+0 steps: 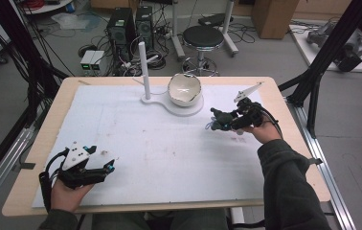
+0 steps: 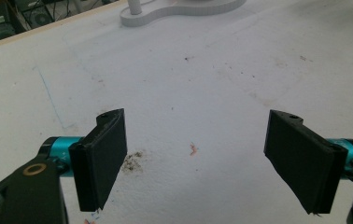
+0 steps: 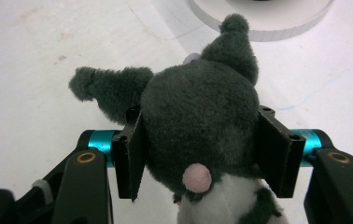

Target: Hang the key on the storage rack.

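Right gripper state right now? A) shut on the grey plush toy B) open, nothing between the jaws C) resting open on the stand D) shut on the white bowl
A: in the right gripper view the right gripper has both pads pressed into the grey plush toy.

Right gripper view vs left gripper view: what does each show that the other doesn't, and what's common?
Right gripper view: the right gripper shut on a dark grey plush toy with a pink spot and white front. Left gripper view: the left gripper, jaws wide apart with nothing between them, over stained mat. Both: the white mat and an edge of the white stand base at the top.
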### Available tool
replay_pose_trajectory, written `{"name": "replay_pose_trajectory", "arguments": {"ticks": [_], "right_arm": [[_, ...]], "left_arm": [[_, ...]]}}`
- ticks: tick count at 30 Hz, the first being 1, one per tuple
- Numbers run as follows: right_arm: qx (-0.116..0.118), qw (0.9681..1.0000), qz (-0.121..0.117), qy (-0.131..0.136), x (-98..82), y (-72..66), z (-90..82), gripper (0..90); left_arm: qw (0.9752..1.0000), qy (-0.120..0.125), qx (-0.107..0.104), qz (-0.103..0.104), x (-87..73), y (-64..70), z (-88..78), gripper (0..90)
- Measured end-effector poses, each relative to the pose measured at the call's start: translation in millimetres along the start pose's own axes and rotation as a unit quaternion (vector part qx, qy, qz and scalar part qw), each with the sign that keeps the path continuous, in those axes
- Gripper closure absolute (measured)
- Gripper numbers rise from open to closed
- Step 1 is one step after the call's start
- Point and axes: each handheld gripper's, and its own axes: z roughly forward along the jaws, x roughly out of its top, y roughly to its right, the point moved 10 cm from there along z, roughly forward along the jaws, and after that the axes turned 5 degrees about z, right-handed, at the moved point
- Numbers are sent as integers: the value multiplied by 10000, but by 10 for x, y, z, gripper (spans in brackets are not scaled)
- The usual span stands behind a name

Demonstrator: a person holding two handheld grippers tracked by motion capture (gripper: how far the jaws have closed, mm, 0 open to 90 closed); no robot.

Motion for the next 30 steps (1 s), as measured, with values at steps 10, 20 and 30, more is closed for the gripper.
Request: {"name": "replay_pose_trajectory", "arguments": {"ticks": [10,20,30], "right_arm": [[196,9997,-25,160,107,-206,1,414],[342,9990,-54,294,244,-366,27,414],[424,9985,-119,326,372,-508,32,414]], "left_arm": [[10000,10,12,-14,-3,-25,-15,216],[10000,5,36,0,-11,-46,-26,216],[10000,2,34,11,-14,-47,-30,216]]}}
